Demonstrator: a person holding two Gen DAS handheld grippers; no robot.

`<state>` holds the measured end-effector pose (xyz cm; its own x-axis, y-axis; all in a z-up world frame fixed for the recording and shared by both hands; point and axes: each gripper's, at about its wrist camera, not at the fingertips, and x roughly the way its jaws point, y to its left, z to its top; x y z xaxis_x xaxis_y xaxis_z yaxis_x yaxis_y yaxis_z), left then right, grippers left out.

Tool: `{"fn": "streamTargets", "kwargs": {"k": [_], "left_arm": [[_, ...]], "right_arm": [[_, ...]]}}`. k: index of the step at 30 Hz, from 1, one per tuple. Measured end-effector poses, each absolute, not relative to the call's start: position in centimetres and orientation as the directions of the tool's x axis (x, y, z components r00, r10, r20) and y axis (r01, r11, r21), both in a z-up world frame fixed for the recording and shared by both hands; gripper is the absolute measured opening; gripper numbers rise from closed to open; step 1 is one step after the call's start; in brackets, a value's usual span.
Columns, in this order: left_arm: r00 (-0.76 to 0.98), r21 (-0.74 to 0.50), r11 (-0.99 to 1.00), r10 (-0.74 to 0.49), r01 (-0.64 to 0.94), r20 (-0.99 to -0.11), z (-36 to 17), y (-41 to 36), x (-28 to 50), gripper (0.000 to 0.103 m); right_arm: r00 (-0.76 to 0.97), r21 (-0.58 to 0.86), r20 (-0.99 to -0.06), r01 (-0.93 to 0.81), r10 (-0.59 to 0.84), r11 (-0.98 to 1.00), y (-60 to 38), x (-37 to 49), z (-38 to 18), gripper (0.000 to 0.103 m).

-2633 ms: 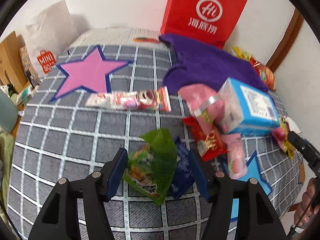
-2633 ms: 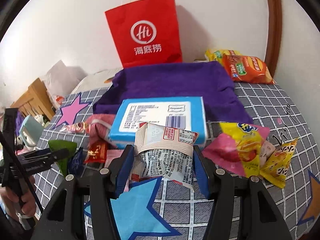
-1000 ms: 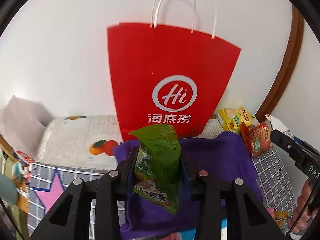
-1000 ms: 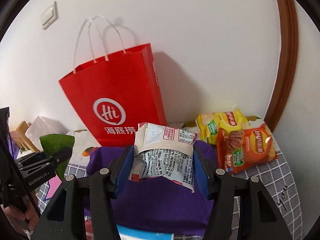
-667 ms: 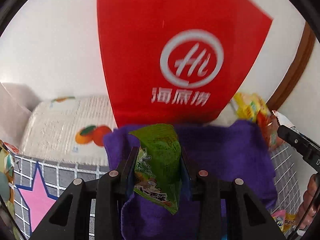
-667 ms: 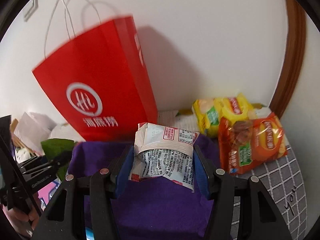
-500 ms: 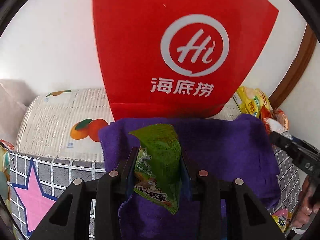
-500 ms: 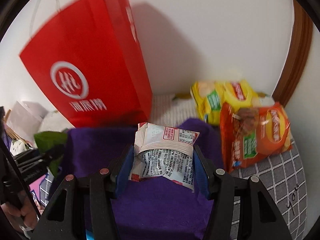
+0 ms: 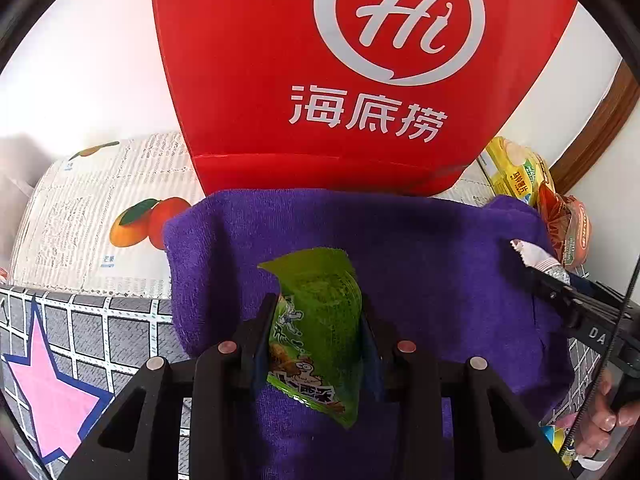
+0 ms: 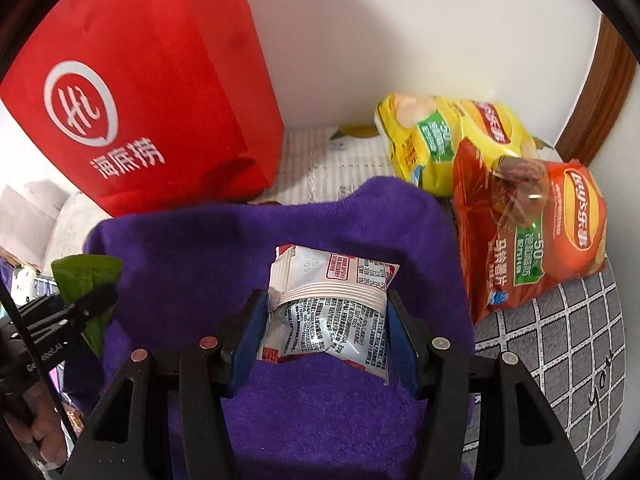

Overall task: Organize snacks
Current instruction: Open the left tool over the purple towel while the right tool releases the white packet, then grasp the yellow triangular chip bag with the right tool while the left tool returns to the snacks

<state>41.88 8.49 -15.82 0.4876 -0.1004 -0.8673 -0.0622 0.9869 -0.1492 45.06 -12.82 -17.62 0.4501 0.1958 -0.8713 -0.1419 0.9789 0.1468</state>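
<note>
Checked bedspread (image 9: 100,320) under purple towel (image 9: 420,248)

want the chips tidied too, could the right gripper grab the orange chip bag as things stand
Probably not yet: the right gripper is shut on a white snack packet. The orange chip bag lies uncovered just right of the purple towel, so the path looks free once it lets go.

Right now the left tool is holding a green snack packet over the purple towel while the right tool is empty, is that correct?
Not quite: the right tool is not empty; the right wrist view shows it clamping a white snack packet. The left tool does hold the green snack packet over the purple towel.
</note>
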Motion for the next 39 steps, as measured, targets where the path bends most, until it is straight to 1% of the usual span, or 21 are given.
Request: {"fn": "streamTargets", "kwargs": {"k": [4,10,14,18,23,25,27,28,30,35,39], "left_arm": [[0.489,-0.182,0.982,-0.134,-0.052,-0.862,-16.0,8.4,42.0,0.036],[0.482,-0.187,0.981,-0.137,-0.056,-0.865,-16.4,8.3,42.4,0.036],[0.474,-0.192,0.98,-0.141,-0.059,-0.869,-16.7,8.3,42.6,0.036],[0.474,-0.195,0.979,-0.144,-0.059,-0.869,-16.7,8.3,42.7,0.036],[0.466,-0.197,0.979,-0.149,-0.056,-0.872,-16.8,8.3,42.8,0.036],[0.46,-0.201,0.978,-0.153,-0.057,-0.875,-16.8,8.2,42.9,0.04],[0.464,-0.194,0.979,-0.146,-0.057,-0.874,-16.5,8.0,42.9,0.058],[0.472,-0.185,0.981,-0.137,-0.056,-0.871,-16.3,7.9,42.9,0.06],[0.491,-0.167,0.984,-0.119,-0.055,-0.863,-15.8,7.8,42.7,0.061],[0.503,-0.175,0.984,-0.128,-0.046,-0.855,-14.9,7.9,42.3,0.061],[0.512,-0.176,0.984,-0.141,-0.021,-0.847,-14.0,7.6,41.8,0.061]], "right_arm": [[0.441,0.137,-0.878,-0.14,0.185,0.981,-12.8,45.4,-18.1,0.058],[0.421,0.13,-0.891,-0.126,0.172,0.983,-12.6,46.0,-18.9,0.061],[0.42,0.108,-0.894,-0.139,0.157,0.984,-12.2,46.1,-18.9,0.066],[0.417,0.115,-0.893,-0.148,0.167,0.982,-12.1,45.9,-18.3,0.067],[0.452,0.151,-0.867,-0.164,0.211,0.975,-12.6,45.1,-16.3,0.069],[0.472,0.146,-0.857,-0.161,0.206,0.976,-12.8,44.8,-15.6,0.069],[0.49,0.146,-0.848,-0.153,0.203,0.977,-13.2,44.5,-14.8,0.069],[0.497,0.147,-0.844,-0.147,0.202,0.978,-13.4,44.5,-14.6,0.069],[0.515,0.151,-0.834,-0.128,0.196,0.98,-13.8,44.2,-14.0,0.069],[0.549,0.179,-0.808,-0.115,0.213,0.977,-14.3,43.5,-12.9,0.069],[0.586,0.126,-0.793,-0.107,0.165,0.986,-13.9,42.9,-11.8,0.069]]}}
